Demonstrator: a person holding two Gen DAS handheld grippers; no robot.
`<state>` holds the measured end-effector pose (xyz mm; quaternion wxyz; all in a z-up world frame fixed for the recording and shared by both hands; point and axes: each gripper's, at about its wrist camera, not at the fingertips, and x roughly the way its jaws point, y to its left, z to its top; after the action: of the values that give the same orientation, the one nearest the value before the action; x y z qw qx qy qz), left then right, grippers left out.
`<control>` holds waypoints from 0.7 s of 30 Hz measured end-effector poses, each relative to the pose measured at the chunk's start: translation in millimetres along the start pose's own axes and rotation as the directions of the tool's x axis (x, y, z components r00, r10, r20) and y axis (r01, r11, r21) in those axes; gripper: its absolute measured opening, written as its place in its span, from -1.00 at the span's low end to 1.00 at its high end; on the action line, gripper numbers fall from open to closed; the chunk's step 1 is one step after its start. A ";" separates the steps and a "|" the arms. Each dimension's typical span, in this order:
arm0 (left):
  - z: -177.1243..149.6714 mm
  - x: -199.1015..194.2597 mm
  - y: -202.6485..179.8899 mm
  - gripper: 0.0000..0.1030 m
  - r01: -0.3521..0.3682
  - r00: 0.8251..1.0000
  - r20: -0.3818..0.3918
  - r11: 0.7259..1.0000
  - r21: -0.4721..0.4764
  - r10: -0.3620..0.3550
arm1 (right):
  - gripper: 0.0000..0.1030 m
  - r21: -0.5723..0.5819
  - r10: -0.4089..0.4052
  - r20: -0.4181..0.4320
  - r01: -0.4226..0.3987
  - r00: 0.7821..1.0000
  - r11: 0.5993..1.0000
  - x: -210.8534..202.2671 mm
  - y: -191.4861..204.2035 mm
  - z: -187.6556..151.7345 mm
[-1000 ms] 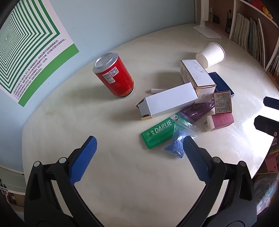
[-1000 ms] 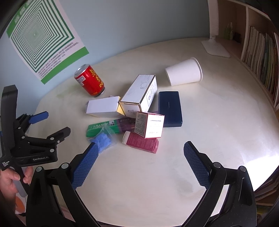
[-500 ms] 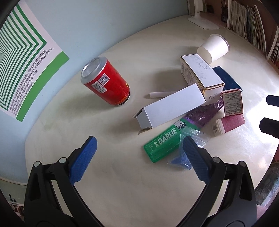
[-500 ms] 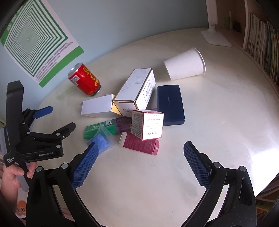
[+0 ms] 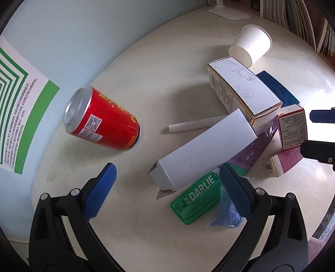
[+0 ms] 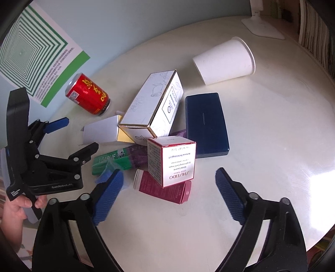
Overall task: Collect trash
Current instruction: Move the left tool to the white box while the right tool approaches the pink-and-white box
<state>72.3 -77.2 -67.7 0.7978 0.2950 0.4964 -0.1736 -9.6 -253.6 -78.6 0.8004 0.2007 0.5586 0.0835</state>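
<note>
A pile of trash lies on the round cream table. A plain white box leans over a green DARLIE box and a blue plastic wrapper. A red can stands to the left. My left gripper is open and empty, just in front of the white box. In the right wrist view, a red-edged white SHISEIDO box sits on a maroon box. My right gripper is open and empty, its fingers either side of these two boxes.
A tall white box with gold edges, a dark blue case, a tipped paper cup and a rolled paper stick lie further back. A lamp base and bookshelves stand at the far right. A green striped poster hangs on the wall.
Both grippers have moved forward toward the pile, so the boxes and can look larger. The left gripper now reaches the white box; the right one frames the SHISEIDO box. Jaws stay open.
</note>
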 end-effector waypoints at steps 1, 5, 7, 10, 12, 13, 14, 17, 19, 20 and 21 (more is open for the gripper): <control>2.5 2.8 -1.2 0.87 0.003 1.000 -0.002 1.000 0.011 -0.003 | 0.54 0.010 0.001 -0.007 -0.001 1.000 1.000 3.5 -2.0 3.4; 9.6 12.0 -6.3 0.87 0.032 0.999 -0.010 0.999 0.037 -0.032 | 0.47 0.021 0.004 -0.024 -0.004 1.000 1.000 12.6 -3.4 9.1; 11.3 14.0 -8.7 0.84 0.041 0.999 -0.007 0.998 0.048 -0.041 | 0.26 0.027 0.019 -0.033 -0.018 0.999 0.999 15.6 -3.6 10.7; 11.8 14.5 -11.6 0.58 0.063 0.998 -0.006 0.996 0.059 -0.063 | -0.08 0.042 0.041 -0.038 -0.039 0.998 0.998 17.3 -4.6 9.6; 11.2 11.4 -15.8 0.45 0.045 0.999 0.016 0.996 0.077 -0.046 | -0.12 0.041 0.050 -0.035 -0.049 0.998 0.998 17.3 -4.4 9.2; 10.8 9.7 -17.4 0.32 0.038 0.999 0.025 0.995 0.089 -0.040 | -0.12 0.041 0.050 -0.032 -0.049 0.998 0.998 16.7 -4.0 9.1; 10.1 7.5 -18.9 0.15 0.029 0.999 0.035 0.994 0.101 -0.032 | -0.13 0.040 0.052 -0.029 -0.051 0.998 0.998 16.0 -4.2 9.3; 7.5 1.8 -20.5 -0.08 0.025 0.998 0.049 0.994 0.106 -0.030 | -0.13 0.042 0.059 -0.011 -0.058 0.998 0.997 12.0 -3.4 11.2; 5.7 0.1 -19.4 -0.16 0.029 0.998 0.051 0.995 0.094 -0.034 | -0.13 0.044 0.061 -0.003 -0.061 0.998 0.997 9.5 -3.3 12.2; 4.8 0.0 -18.7 -0.19 0.029 0.998 0.051 0.995 0.092 -0.033 | -0.13 0.044 0.061 0.000 -0.061 0.998 0.997 8.7 -2.9 12.4; 3.8 -0.5 -18.6 -0.21 0.024 0.998 0.053 0.996 0.092 -0.029 | -0.13 0.042 0.063 0.001 -0.063 0.998 0.997 8.0 -2.2 12.4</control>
<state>64.1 -93.9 -71.6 0.7943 0.3195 0.4701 -0.2146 4.5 -255.6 -82.7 0.7929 0.2349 0.5539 0.0967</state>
